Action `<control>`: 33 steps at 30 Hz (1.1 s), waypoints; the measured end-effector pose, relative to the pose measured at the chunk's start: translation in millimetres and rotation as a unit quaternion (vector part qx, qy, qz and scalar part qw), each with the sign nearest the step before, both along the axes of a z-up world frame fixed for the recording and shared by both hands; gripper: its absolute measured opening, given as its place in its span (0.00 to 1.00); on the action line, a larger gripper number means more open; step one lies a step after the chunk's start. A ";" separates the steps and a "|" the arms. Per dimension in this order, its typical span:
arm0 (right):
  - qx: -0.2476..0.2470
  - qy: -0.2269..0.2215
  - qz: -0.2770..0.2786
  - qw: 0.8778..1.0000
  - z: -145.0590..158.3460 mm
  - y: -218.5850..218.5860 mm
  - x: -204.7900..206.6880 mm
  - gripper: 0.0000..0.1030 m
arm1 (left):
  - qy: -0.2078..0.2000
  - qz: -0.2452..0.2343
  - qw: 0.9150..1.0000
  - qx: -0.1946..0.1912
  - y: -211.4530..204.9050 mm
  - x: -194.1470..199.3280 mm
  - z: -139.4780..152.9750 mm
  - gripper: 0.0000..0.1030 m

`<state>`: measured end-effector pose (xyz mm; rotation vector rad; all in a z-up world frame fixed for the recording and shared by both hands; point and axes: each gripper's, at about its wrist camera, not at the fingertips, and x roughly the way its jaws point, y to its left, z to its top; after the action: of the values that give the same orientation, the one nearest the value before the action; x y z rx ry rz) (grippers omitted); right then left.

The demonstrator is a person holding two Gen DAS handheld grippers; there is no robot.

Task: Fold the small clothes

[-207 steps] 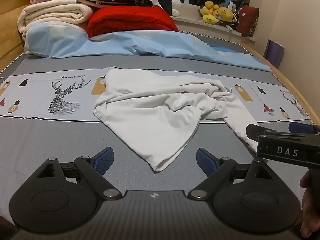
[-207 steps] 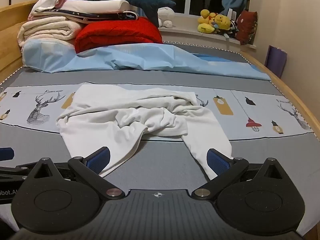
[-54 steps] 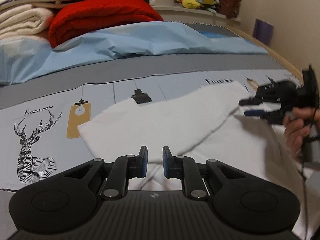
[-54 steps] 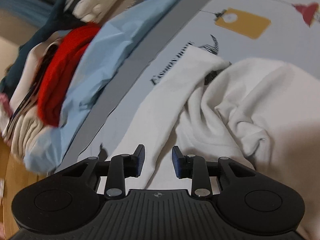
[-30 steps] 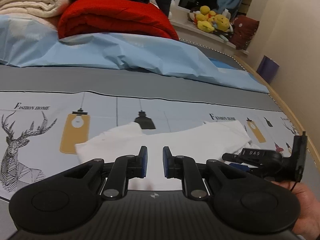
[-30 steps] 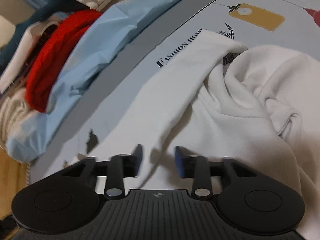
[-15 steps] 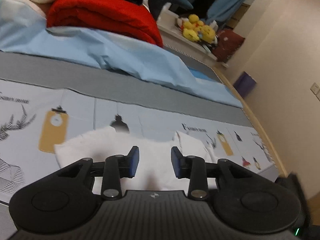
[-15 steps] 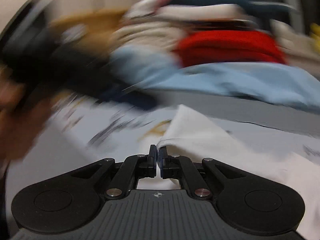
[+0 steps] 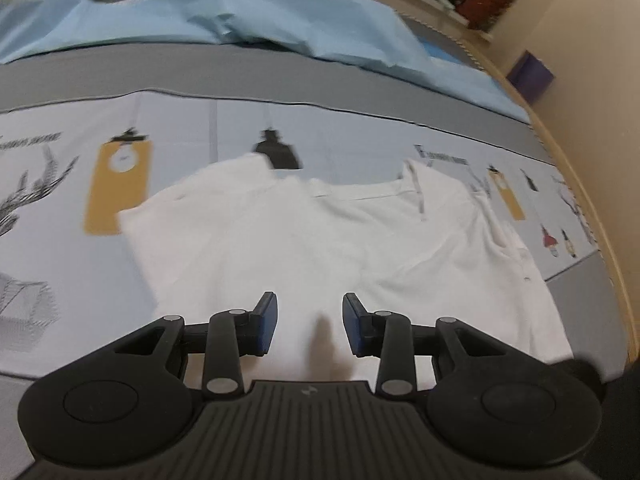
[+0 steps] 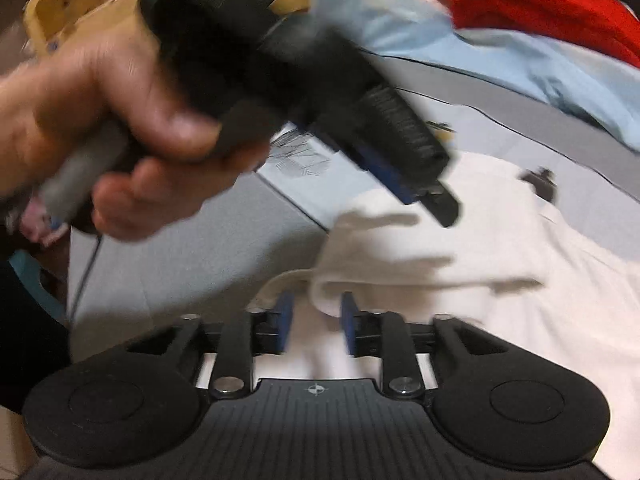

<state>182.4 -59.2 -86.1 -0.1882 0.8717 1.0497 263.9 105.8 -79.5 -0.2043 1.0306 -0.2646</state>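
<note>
1. Shirt (image 9: 320,240) white, spread mostly flat on bed (image 9: 280,80), just in front of blue sheet (image 9: 240,12); collar toward sheet.
2. Left tool (image 9: 309,322) spread apart, holding nothing, over shirt's near hem.
3. Right tool (image 10: 316,322) parted, folded shirt edge (image 10: 324,296) lies between pads, not clamped; view blurred.
4. Left hand (image 10: 120,120) shows in right view, gripping its tool.
5. Handling guess: light, limp, thin cloth; will sag and wrinkle, not fragile.
6. Best hold: pinch hem corners or shoulder seams, both layers, lift low.
</note>
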 end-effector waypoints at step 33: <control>-0.194 0.108 -0.562 0.797 -73.8 -289.9 78.3 0.59 | 0.018 0.451 0.786 0.424 327.4 -78.6 41.9 0.13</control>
<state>260.7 -349.0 -159.9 0.1262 1.1601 -0.2465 185.3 433.2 -37.6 0.1378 0.8929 1.0807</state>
